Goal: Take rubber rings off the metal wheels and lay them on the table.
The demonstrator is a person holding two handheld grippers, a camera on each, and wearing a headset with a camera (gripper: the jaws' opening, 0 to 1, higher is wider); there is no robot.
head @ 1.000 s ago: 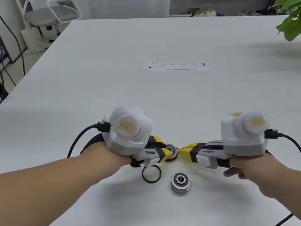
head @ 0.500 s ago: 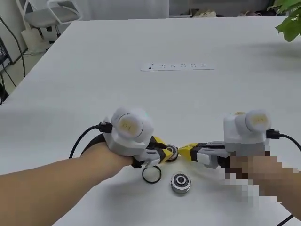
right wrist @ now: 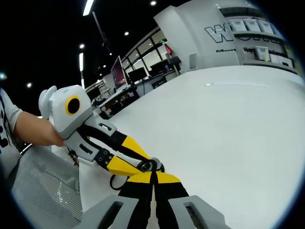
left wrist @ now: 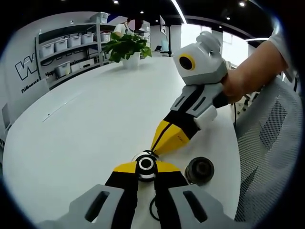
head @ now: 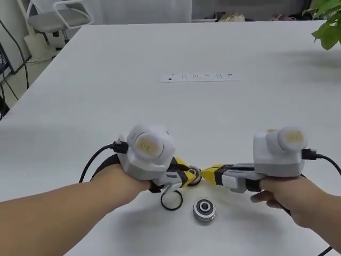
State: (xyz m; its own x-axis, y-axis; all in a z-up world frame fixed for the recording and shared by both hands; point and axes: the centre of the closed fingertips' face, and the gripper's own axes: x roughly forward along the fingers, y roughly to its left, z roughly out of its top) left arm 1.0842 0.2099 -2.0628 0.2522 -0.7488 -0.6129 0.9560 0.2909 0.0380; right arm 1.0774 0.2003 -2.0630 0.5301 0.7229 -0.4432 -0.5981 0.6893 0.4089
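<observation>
Clamping metal wheel [left wrist: 145, 164] in left gripper [left wrist: 145, 168]; closed right gripper [left wrist: 158, 144] at its 3 o'clock, perhaps nipping the rubber ring [left wrist: 143, 154]. Best held firm, peeled steadily outward.

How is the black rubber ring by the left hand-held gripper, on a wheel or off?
Off. The rubber ring lies flat on the table, bare tabletop showing through its middle, beside the free metal wheel.

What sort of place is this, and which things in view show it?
Probably an office-style lab or workroom: a large white table, wall shelves of storage bins, a potted plant and a swivel chair.
</observation>
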